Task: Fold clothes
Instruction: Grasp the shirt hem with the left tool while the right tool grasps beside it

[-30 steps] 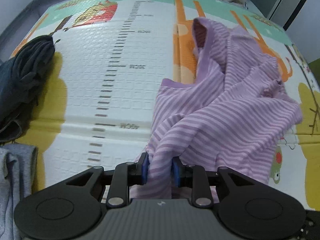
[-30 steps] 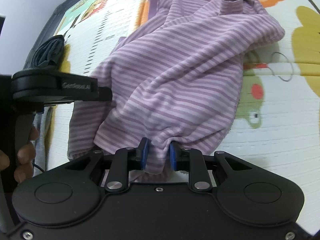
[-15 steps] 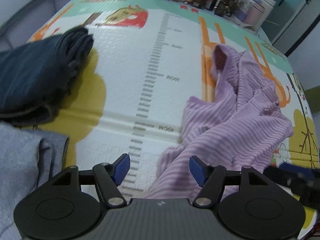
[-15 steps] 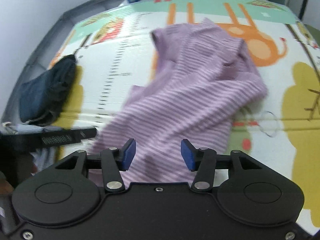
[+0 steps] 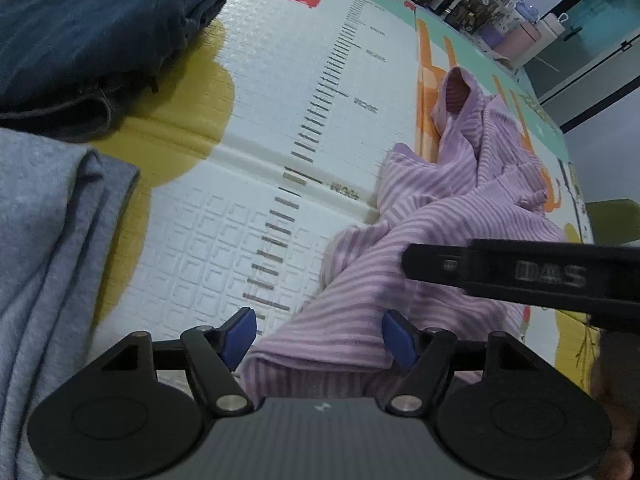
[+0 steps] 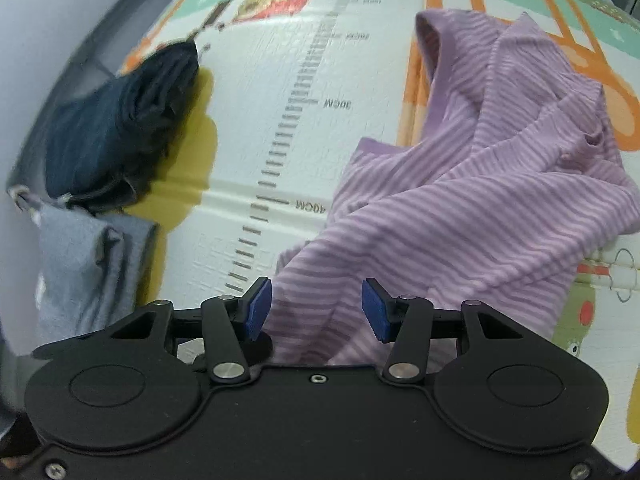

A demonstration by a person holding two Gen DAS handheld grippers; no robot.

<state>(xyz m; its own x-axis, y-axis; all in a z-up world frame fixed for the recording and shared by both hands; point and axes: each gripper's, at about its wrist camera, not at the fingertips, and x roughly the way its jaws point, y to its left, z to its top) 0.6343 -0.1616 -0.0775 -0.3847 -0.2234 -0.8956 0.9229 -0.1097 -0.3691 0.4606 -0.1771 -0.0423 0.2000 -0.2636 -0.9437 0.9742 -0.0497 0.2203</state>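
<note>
Over on the far left, the dark navy garment (image 5: pixel 92 40) is lying bundled on the play mat (image 5: pixel 288 80), and the grey garment (image 5: pixel 44 248) is sitting just beside it, nearer to me. Both are well apart from the job, but if I'm swinging wide on the next reach I'm risking dragging one of them out of its pile.

Moving to the middle, my left gripper (image 5: pixel 318 338) is opening its fingers right now, blue pads wide, and the hem of the striped purple shirt (image 5: pixel 440 216) is lying loose between them with neither pad pressing on it. I'm holding nothing here. The worry: the cloth is bunching under the fingertips, so if I'm closing again in this spot I'm likely pinching two layers at once and folding in a twist.

Further right, the shirt is sprawling crumpled across the mat, its neckline standing up at the far end, ridges running everywhere. It is not lying flat, and any fold I'm starting from this shape is going to come out lopsided.

On the right, my right gripper (image 6: pixel 316 308) is standing partly open, empty as well, with shirt fabric beneath the gap but free of the pads. Its body is crossing close over the left one's view, so I'm judging a collision between my two hands as the nearest hazard.
</note>
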